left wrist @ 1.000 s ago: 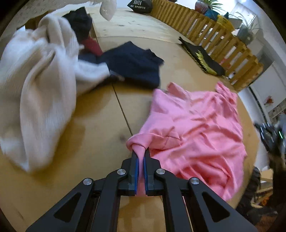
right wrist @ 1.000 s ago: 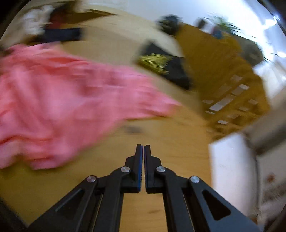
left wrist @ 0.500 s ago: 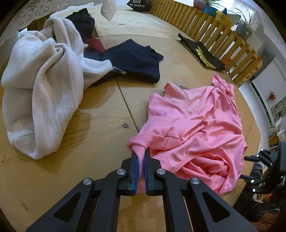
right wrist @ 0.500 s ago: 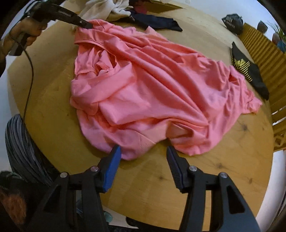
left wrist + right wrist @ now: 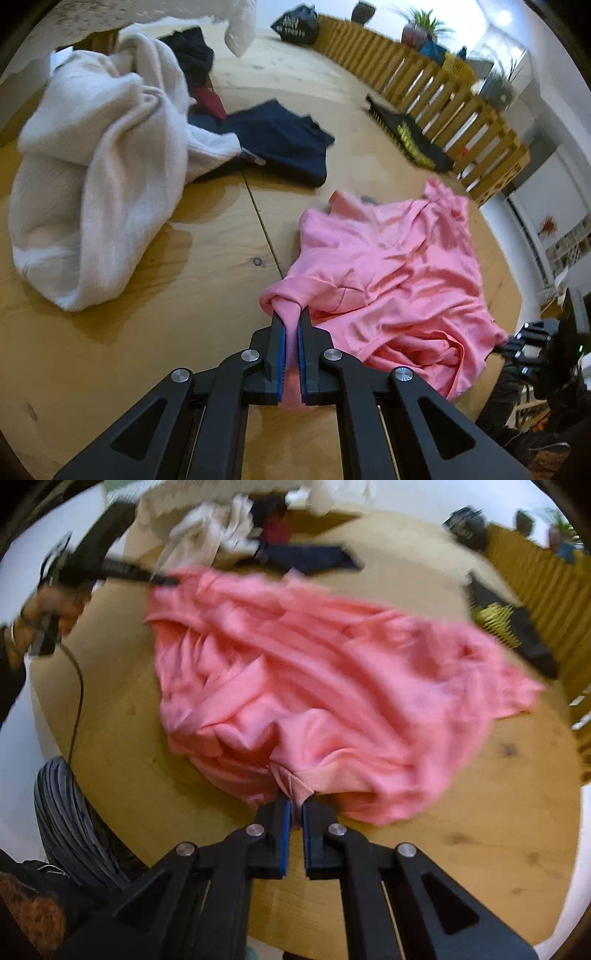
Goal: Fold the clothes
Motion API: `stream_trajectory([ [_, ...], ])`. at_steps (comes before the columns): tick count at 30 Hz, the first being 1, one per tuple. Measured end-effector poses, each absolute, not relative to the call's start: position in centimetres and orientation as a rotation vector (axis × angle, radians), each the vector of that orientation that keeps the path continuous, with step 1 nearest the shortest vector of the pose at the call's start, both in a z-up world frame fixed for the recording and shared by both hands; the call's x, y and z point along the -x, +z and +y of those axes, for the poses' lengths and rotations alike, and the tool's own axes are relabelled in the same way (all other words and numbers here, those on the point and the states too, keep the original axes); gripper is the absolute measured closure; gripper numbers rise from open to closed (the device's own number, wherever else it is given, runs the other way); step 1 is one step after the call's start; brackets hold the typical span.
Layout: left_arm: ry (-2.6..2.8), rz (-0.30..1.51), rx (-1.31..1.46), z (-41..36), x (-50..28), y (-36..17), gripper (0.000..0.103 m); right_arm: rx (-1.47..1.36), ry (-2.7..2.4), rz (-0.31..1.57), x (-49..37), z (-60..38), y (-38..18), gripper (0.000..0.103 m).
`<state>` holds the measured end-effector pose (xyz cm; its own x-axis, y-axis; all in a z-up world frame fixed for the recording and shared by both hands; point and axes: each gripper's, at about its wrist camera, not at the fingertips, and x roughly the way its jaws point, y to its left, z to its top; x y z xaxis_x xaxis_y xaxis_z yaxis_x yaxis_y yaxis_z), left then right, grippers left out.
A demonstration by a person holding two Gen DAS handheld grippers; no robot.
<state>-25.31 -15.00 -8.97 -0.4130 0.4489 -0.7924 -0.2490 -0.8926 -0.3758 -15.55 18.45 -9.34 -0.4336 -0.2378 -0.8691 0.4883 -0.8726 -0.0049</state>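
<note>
Clearly both grippers clamp the pink shirt [image 5: 388,266], which lies rumpled on the wooden table [image 5: 147,350], nearer us than the navy garment [image 5: 280,140]: left gripper [image 5: 291,325] pinches one bunched edge, right gripper [image 5: 294,805] another. Draw the two edges apart evenly, keeping the cloth low, so it spreads flat.

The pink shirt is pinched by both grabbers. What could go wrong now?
1. The right gripper seems to pinch only a small bit of the pink shirt's hem, so it might slip out when lifted.
2. The shirt is still crumpled, so a fold now could trap wrinkles.
3. The navy garment lies just past the shirt, so spreading it out might drag across it.
</note>
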Motion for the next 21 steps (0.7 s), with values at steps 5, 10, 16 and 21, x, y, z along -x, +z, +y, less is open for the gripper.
stream_trajectory([
  [5,2.332,-0.401,1.301,-16.9,23.1,-7.2,0.098,-1.248,-2.525,0.321,15.5,26.2,-3.4,0.098],
  [10,2.271,-0.394,1.423,-14.9,28.8,-8.1,0.097,-1.256,-2.623,0.273,21.1,31.3,-1.6,0.098],
  [16,2.245,-0.394,1.677,-13.2,37.3,-11.1,0.076,-1.636,-2.648,0.497,33.7,34.0,-8.7,0.092],
  [21,2.245,-0.171,1.545,-12.9,35.4,-9.1,0.057,-1.494,-2.614,0.466,32.6,34.3,-7.8,0.076],
])
